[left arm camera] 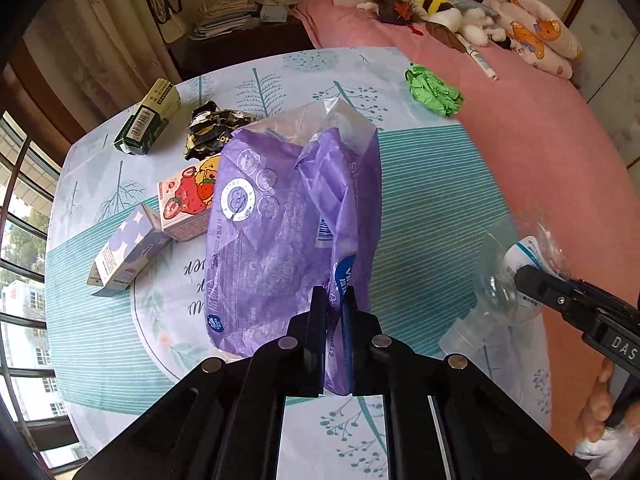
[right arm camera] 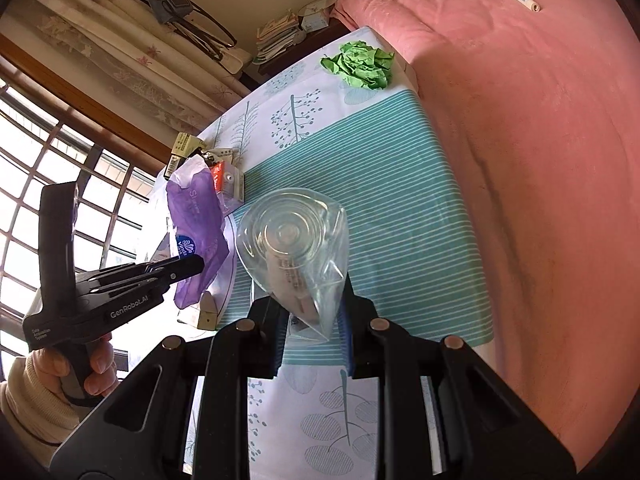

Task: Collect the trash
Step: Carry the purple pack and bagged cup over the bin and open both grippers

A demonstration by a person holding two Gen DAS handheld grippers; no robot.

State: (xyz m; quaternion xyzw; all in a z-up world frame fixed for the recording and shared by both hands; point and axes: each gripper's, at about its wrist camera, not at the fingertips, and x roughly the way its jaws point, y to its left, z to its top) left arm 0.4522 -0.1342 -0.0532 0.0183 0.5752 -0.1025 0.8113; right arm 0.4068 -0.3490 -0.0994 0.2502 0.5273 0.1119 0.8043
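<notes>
A purple plastic wrapper [left arm camera: 280, 220] hangs above the table, pinched at its lower edge by my left gripper [left arm camera: 335, 292], which is shut on it. In the right wrist view the same wrapper [right arm camera: 196, 208] dangles from the left gripper [right arm camera: 198, 265], held by a hand. My right gripper [right arm camera: 314, 304] is shut on a crushed clear plastic bottle [right arm camera: 292, 240] with a white label, its base facing the camera. The left wrist view shows that bottle [left arm camera: 500, 284] at the far right in the right gripper [left arm camera: 524, 278].
On the teal-patterned tablecloth [left arm camera: 440, 184] lie a crumpled green paper [left arm camera: 434, 90], a dark green box [left arm camera: 148, 120], a black-and-gold wrapper [left arm camera: 216, 128], a strawberry carton [left arm camera: 186, 204] and a purple-white carton [left arm camera: 124, 252]. A pink bed [left arm camera: 540, 140] with plush toys borders the table; a window lies left.
</notes>
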